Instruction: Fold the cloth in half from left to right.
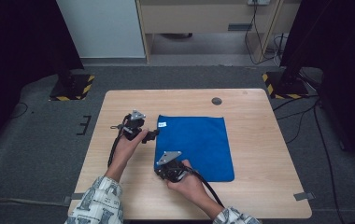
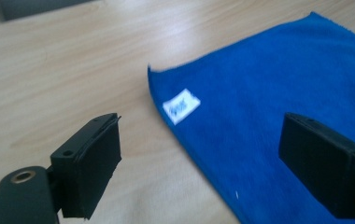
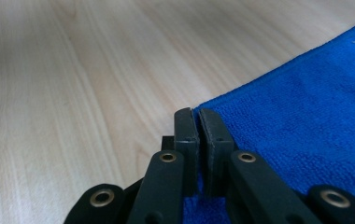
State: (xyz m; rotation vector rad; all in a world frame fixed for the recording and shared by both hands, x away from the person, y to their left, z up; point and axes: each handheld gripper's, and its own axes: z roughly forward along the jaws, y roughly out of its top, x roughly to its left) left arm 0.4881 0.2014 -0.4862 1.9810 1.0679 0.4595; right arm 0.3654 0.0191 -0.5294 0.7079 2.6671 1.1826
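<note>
While the right gripper (image 3: 198,123) pinches the blue cloth (image 1: 199,144) corner, the left gripper (image 2: 199,149) gapes beside its white tag (image 2: 181,106).

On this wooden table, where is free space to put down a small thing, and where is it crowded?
The light wooden table is bare to the right of the flat blue microfibre cloth, and along the far edge around the dark round hole. The cloth's left side is crowded: the left claw stands open at its far corner, and the right claw is shut at its near corner.
</note>
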